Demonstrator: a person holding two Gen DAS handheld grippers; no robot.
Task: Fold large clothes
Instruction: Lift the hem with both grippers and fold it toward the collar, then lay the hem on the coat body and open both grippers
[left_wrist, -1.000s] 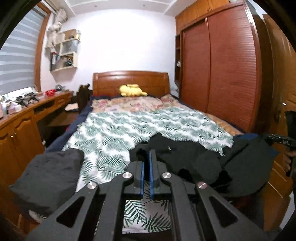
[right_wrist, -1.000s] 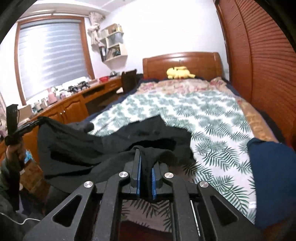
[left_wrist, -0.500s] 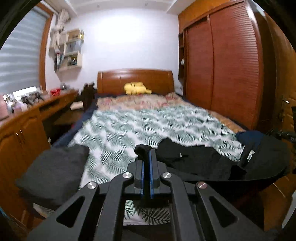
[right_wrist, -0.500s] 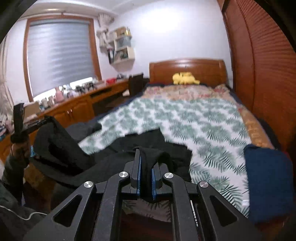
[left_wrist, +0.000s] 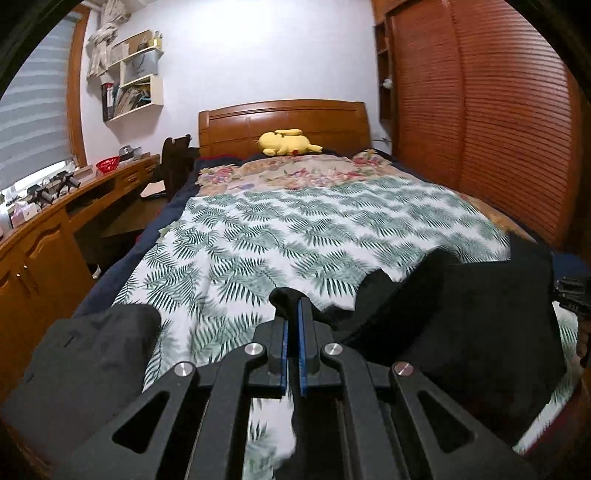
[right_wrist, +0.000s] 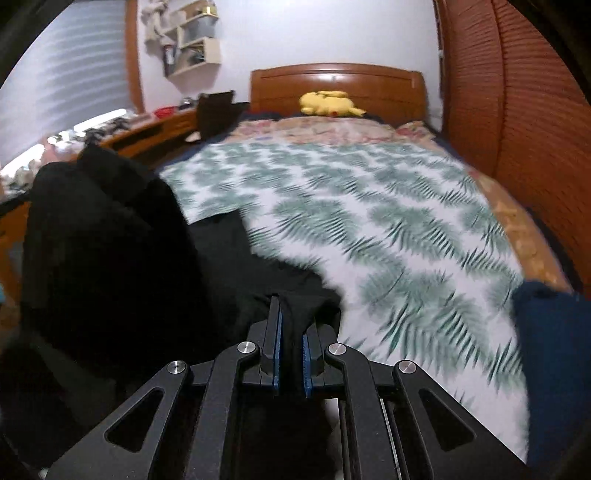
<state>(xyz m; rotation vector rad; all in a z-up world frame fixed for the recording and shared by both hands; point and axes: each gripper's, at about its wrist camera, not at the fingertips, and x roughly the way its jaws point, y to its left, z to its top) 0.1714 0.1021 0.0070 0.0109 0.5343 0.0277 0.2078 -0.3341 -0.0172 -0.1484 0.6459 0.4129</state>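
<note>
A large black garment (left_wrist: 461, 314) hangs between both grippers above the foot of the bed (left_wrist: 295, 236). My left gripper (left_wrist: 291, 314) is shut on one edge of it; the cloth bunches out past the blue pads. In the right wrist view the garment (right_wrist: 110, 251) billows up at the left, and my right gripper (right_wrist: 290, 321) is shut on another edge. The other gripper (left_wrist: 570, 295) shows at the far right of the left wrist view.
A dark grey folded garment (left_wrist: 85, 369) lies at the bed's near left corner. A navy garment (right_wrist: 554, 350) lies at the near right. A yellow plush toy (left_wrist: 284, 142) sits by the headboard. A wooden desk (left_wrist: 48, 236) runs along the left, a wardrobe (left_wrist: 498, 110) along the right.
Both grippers have lifted and moved forward with the black garment. The cloth has come up off the bed and billows toward the left in the right wrist view.
</note>
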